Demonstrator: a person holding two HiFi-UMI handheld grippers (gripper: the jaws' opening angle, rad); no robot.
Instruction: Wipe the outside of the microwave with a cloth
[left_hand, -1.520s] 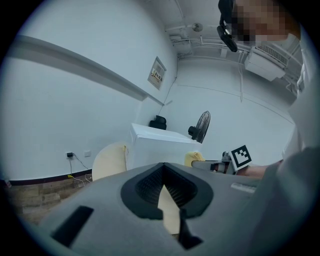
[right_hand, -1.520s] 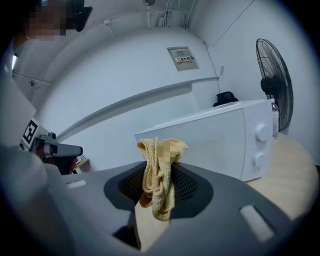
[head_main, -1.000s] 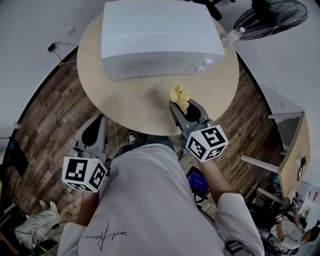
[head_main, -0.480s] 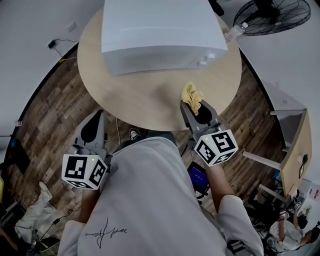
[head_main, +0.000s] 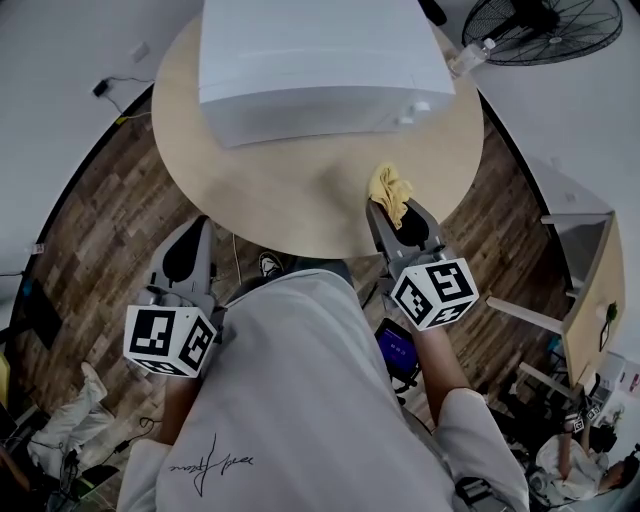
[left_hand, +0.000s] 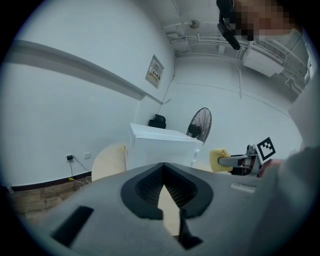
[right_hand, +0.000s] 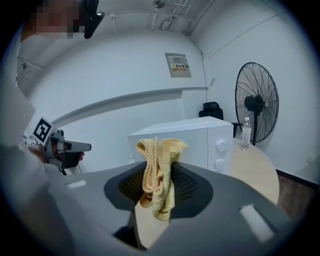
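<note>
The white microwave stands at the far side of the round wooden table, its knobs at the right front corner. My right gripper is shut on a crumpled yellow cloth, held over the table's near right edge, well short of the microwave. In the right gripper view the cloth hangs bunched between the jaws, with the microwave beyond it. My left gripper is held low at the left, off the table over the floor, shut with nothing in it; its jaws meet at the tips.
A standing fan and a water bottle are at the table's far right. A light desk stands to the right on the wood floor. A cable and socket are by the left wall.
My right gripper has carried the cloth a little to the right along the table's near edge. The left gripper has stayed where it was.
</note>
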